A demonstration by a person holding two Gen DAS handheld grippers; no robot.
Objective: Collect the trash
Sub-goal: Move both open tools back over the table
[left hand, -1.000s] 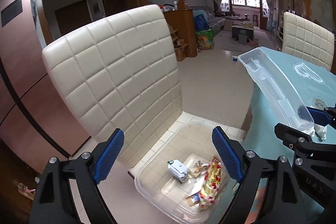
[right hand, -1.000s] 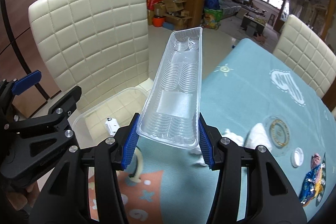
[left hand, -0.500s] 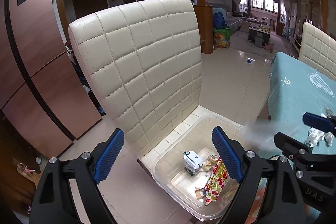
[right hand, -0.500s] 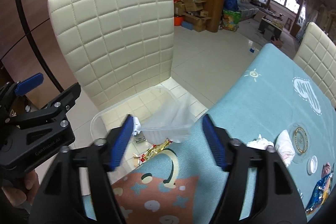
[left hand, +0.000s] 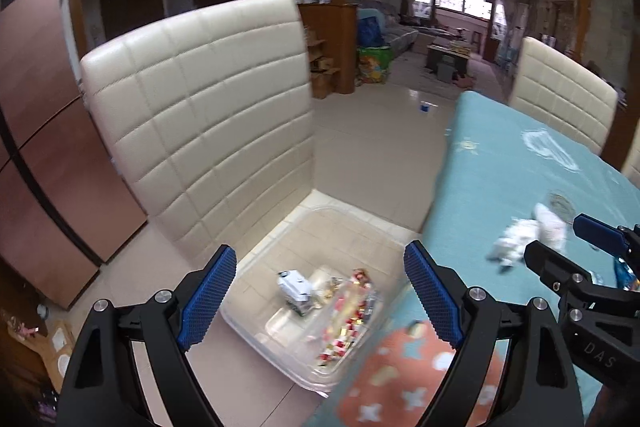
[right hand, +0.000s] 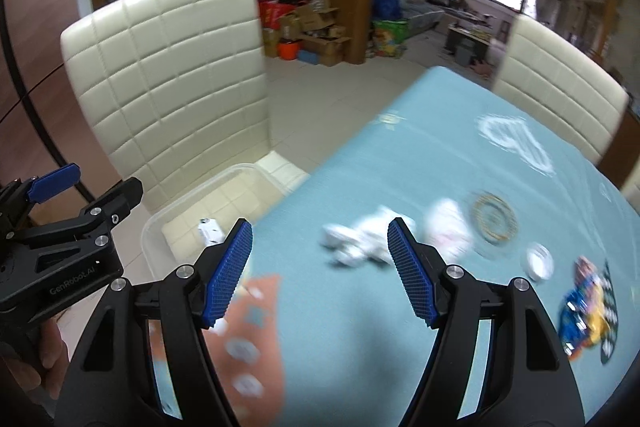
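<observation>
Both grippers empty, jaws spread wide. Left gripper (left hand: 316, 297) hangs over the clear plastic bin (left hand: 276, 341) that sits on the seat of the cream quilted chair (left hand: 200, 99), just beside the table edge. Bin holds a small white carton (left hand: 295, 286), a red-and-gold wrapper (left hand: 348, 315) and what looks like a clear tray under them; blur makes the rest hard to read. So part of the job is judged done. Right gripper (right hand: 320, 271) points out over the teal tablecloth (right hand: 400, 163), nothing between its pads. Left on the table: crumpled white tissues (right hand: 360, 239) nearest the right gripper, a pale wad (right hand: 448, 227) just beside them, a small white cap (right hand: 539, 261) further right, and a blue-and-yellow snack wrapper (right hand: 584, 311) near the table's right edge. At least four pieces to go; the tissues look like the likely next pick. Right view is motion-blurred, so finer scraps cannot be ruled out.
</observation>
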